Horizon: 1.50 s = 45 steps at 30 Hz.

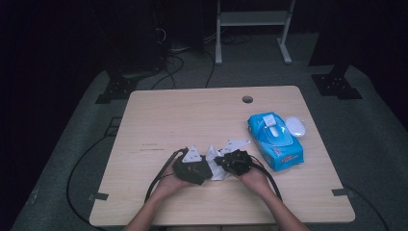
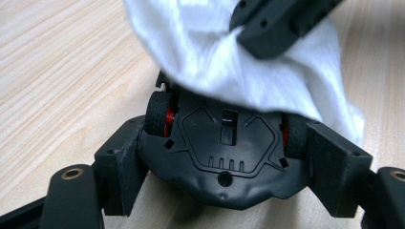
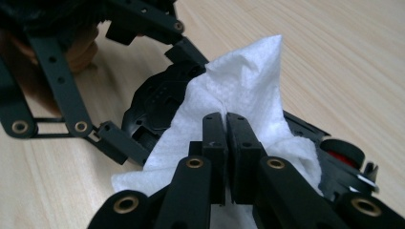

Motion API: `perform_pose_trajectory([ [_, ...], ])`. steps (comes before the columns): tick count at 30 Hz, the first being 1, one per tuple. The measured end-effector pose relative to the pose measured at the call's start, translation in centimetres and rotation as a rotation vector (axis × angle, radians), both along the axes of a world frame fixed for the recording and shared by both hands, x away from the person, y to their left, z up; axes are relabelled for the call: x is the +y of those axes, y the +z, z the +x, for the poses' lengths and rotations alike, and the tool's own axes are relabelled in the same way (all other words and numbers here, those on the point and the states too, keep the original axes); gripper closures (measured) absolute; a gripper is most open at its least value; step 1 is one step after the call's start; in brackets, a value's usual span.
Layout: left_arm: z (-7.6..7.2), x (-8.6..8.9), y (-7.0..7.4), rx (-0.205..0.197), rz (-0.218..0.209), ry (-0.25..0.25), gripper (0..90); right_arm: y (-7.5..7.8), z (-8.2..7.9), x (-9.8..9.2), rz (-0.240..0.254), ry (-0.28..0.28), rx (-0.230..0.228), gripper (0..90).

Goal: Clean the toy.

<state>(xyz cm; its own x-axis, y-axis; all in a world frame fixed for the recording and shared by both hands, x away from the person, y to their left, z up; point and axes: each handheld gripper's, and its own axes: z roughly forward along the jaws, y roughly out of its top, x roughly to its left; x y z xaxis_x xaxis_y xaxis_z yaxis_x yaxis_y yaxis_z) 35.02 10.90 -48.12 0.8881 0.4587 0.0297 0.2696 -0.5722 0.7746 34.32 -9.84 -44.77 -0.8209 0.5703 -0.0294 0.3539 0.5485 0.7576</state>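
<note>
1. A person sits at a pale wooden table (image 1: 159, 120), forearms coming in from its near edge, with a set of tongs in each hand.
2. The landmark is a black toy car (image 2: 224, 157) lying upside down near the middle of the table's near edge, its underside and its black wheels with red hubs facing up.
3. The left tongs (image 2: 224, 167) grasp the toy car: one jaw presses on each flank, just behind the wheels.
4. A white wipe (image 3: 239, 90) lies draped over the toy car, touching it, with one corner standing up in a peak.
5. The right tongs (image 3: 225, 129) are clenched on the wipe, pinching a fold between jaws that nearly meet, directly above the toy car.
6. In the high view the left tongs (image 1: 192, 166) and right tongs (image 1: 235, 161) sit just beside each other, with the wipe (image 1: 214, 166) between them.
7. To the right of the toy car, well apart from it, lies a blue packet of wipes (image 1: 275, 139).
8. A small white lid-like object (image 1: 295, 126) rests just beyond that packet, farther from the toy car.
</note>
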Motion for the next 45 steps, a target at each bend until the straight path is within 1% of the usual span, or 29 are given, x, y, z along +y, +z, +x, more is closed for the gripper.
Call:
perform_pose_trajectory([
  [2,0.0,0.0,0.0,0.006,-0.005,-0.002,24.0,0.1,-0.1,0.0,-0.021,0.015,-0.015,86.3],
  [3,-0.1,-0.1,0.0,0.01,-0.01,-0.009,24.0,0.2,-0.1,-0.3,-0.024,0.013,-0.004,86.3],
  [5,-0.2,-0.2,0.0,0.012,-0.014,-0.022,24.0,0.3,0.0,-1.2,-0.037,0.003,-0.002,86.4],
  [7,-0.2,-0.4,0.0,0.017,-0.013,-0.039,24.0,0.4,0.0,-2.4,-0.036,-0.02,-0.002,86.3],
  [8,-0.3,-0.5,0.1,0.013,-0.003,-0.053,24.0,0.4,0.0,-3.0,-0.032,-0.032,-0.002,86.3],
  [9,-0.4,-0.7,0.1,0.013,-0.002,-0.059,24.0,0.4,-0.1,-3.5,-0.03,-0.034,0.01,86.3],
  [10,-0.4,-0.8,0.1,0.014,0.002,-0.067,24.0,0.5,-0.2,-3.7,-0.029,-0.03,0.012,86.3],
  [12,-0.6,-1.1,0.1,0.01,0.007,-0.076,24.0,0.4,-0.8,-3.6,-0.026,-0.024,0.004,86.4],
  [13,-0.7,-1.2,0.1,0.012,0.003,-0.077,24.0,0.3,-1.0,-3.4,-0.019,-0.007,0.009,86.4],
  [14,-0.7,-1.2,0.1,0.006,0.014,-0.081,24.0,0.2,-1.3,-3.1,-0.009,0.007,0.018,86.4],
  [15,-0.7,-1.2,0.1,0.0,0.021,-0.082,24.0,0.0,-1.6,-2.7,-0.007,0.014,0.005,86.6],
  [16,-0.7,-1.2,0.1,0.0,0.022,-0.083,23.9,0.0,-1.9,-2.3,-0.029,0.026,-0.02,86.7],
  [17,-0.7,-1.2,0.2,0.002,0.023,-0.081,23.9,0.1,-2.0,-2.2,-0.046,0.031,-0.031,86.7],
  [18,-0.7,-1.2,0.2,0.003,0.025,-0.079,23.9,0.1,-2.0,-2.3,-0.057,0.029,-0.036,86.7],
  [20,-0.8,-1.2,0.2,0.006,0.026,-0.079,23.9,0.1,-1.8,-3.1,-0.045,0.014,-0.037,87.0],
  [21,-0.8,-1.2,0.2,0.008,0.021,-0.076,23.9,0.0,-1.6,-3.9,-0.021,-0.002,-0.026,87.0],
  [22,-0.8,-1.2,0.2,0.01,0.021,-0.078,23.9,0.0,-1.6,-4.3,-0.016,-0.021,-0.019,87.1],
  [24,-0.8,-1.2,0.2,0.012,0.021,-0.078,23.9,-0.1,-1.8,-5.1,-0.011,-0.059,-0.038,87.2],
  [26,-0.8,-1.2,0.2,0.004,0.029,-0.08,23.9,-0.1,-2.0,-4.8,-0.013,-0.07,-0.047,87.4],
  [27,-0.8,-1.2,0.2,0.006,0.029,-0.081,23.9,-0.1,-2.3,-4.3,-0.012,-0.062,-0.047,87.4],
  [30,-0.9,-1.2,0.2,0.007,0.032,-0.08,23.9,-0.3,-2.7,-3.1,-0.02,-0.017,-0.049,87.3],
  [32,-1.0,-1.2,0.3,0.008,0.034,-0.079,23.9,-0.3,-2.9,-2.6,-0.044,-0.008,-0.074,87.3],
  [35,-1.0,-1.2,0.3,0.009,0.034,-0.078,23.9,-0.2,-2.4,-3.4,-0.032,-0.026,-0.065,87.2],
  [36,-1.0,-1.2,0.3,0.006,0.034,-0.08,24.0,-0.1,-2.2,-4.0,-0.017,-0.04,-0.055,87.2],
  [39,-0.9,-1.1,0.3,0.015,0.026,-0.078,23.9,0.0,-1.8,-5.3,-0.025,-0.11,-0.055,87.3],
  [40,-0.9,-1.1,0.3,0.015,0.026,-0.077,23.9,-0.1,-1.7,-5.8,-0.016,-0.124,-0.045,87.2],
  [42,-1.0,-1.1,0.3,0.012,0.031,-0.078,23.9,-0.1,-1.7,-5.9,-0.003,-0.13,-0.041,87.2],
  [43,-1.0,-1.1,0.3,0.012,0.032,-0.078,23.9,-0.2,-1.9,-5.7,-0.007,-0.127,-0.048,87.2],
  [45,-1.0,-1.1,0.3,0.008,0.035,-0.076,24.0,-0.2,-2.1,-4.9,0.005,-0.097,-0.043,87.2],
])
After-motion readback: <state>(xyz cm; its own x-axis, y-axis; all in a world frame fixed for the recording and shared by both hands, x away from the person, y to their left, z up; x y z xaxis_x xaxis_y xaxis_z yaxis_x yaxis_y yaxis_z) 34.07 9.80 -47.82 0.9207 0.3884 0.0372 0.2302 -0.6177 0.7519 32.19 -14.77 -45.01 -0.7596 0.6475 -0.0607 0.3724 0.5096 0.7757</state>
